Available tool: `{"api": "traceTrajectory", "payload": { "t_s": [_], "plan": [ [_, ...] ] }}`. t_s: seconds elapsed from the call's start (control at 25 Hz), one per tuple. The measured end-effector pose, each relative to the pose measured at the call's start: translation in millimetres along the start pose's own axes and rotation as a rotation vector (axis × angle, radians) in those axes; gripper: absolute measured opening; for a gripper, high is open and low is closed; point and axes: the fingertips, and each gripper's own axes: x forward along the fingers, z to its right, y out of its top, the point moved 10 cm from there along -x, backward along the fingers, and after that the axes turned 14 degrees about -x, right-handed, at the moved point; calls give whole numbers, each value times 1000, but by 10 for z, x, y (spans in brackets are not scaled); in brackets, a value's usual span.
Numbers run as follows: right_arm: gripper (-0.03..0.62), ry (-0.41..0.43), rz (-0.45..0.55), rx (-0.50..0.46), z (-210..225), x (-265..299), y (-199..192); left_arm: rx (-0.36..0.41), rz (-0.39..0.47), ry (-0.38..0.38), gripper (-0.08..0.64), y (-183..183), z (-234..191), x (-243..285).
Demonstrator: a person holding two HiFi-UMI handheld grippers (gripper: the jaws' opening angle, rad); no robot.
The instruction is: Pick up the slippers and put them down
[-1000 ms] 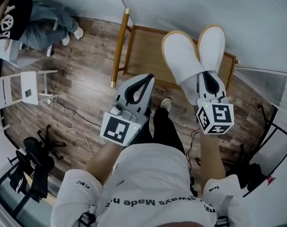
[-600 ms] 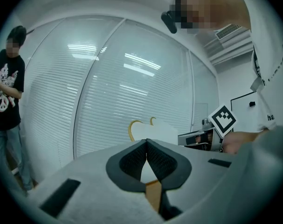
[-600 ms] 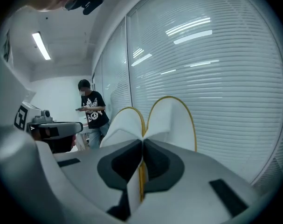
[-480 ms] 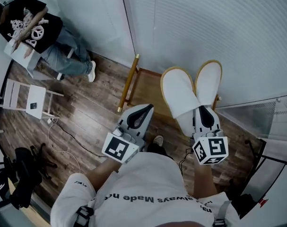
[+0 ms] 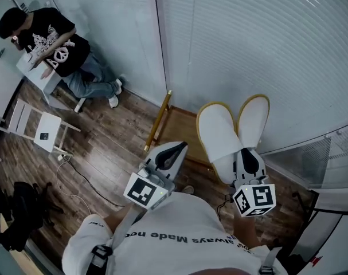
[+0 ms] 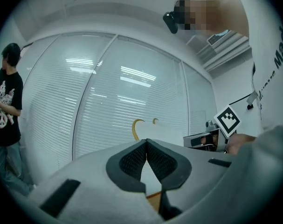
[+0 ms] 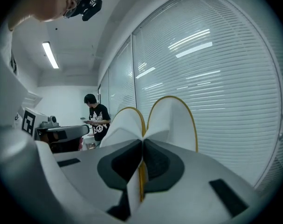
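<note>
Floorboards (image 5: 110,148) of dark, streaked wood covered the room, meeting a wall of white slatted blinds (image 5: 248,50) behind glass. Against that wall stood a low wooden stand (image 5: 184,132) with a raised rim and a pale upright post at its left corner; what showed of its top was plain wood. At the far left a seated person (image 5: 50,44) bent over a white table, with a white chair (image 5: 40,132) nearby, a thin cable (image 5: 76,179) looping over the floor, and black equipment (image 5: 19,216) at the lower left edge. The slippers (image 5: 231,130), white with yellow rims, were up in the air in front of the blinds and over the stand's right side, fanned apart at the toes. The right gripper (image 7: 142,141) was clamped tight on their heel ends, both pinched together between its pads. The left gripper (image 6: 146,141) hung beside it, apart from the slippers, its jaws closed tip to tip with nothing between them.
</note>
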Motion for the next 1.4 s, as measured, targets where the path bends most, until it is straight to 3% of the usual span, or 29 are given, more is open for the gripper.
{"api": "traceTrajectory", "payload": {
  "t_s": [0.2,0.44,0.76,1.16,1.4],
  "plan": [
    [20,51,23,-4,91,43,14,14,26,40,11,26,92,36],
    [20,196,49,-19,39,160,41,13,63,173,11,4,208,-179],
    [20,379,91,-71,-466,425,208,26,151,365,11,42,133,-901],
    [20,617,150,-104,-1844,802,408,55,185,594,11,103,-143,-2199],
    [20,754,157,-135,-3015,864,624,50,221,705,11,237,-321,-3252]
  ]
}}
